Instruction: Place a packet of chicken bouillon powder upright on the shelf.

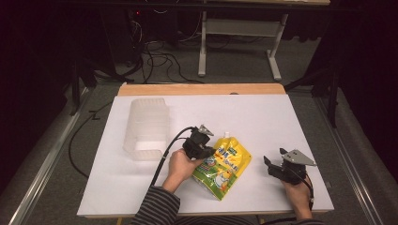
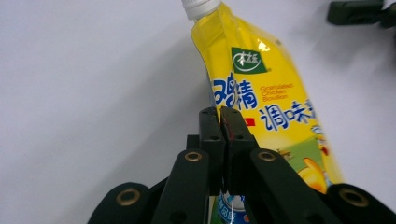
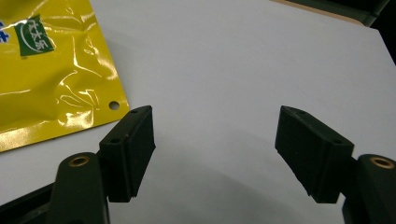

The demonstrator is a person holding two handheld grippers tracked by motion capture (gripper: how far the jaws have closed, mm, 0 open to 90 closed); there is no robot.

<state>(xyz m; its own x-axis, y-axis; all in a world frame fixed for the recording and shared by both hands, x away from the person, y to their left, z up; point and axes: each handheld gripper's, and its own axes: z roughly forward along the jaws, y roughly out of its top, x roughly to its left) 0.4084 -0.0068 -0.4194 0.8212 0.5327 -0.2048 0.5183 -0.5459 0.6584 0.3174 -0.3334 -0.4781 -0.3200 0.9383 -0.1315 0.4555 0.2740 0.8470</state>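
White table top [image 1: 291,122], dark room behind. High view: yellow pouch [image 1: 228,165] lies just right of the left gripper [image 1: 201,149]; clear rack [image 1: 146,129] up-left of the pouch. Left gripper view: jaws pinched on the pouch's edge, below its white cap [image 2: 200,8]. Right gripper view: right gripper [image 3: 215,149] wide, empty, beside the pouch's punched corner. Soft, slick film, probably saggy; grip the seam or spout.

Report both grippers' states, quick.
Left gripper: closed, pinching the edge of the yellow pouch.
Right gripper: open, nothing between its jaws, over the white table beside the pouch.
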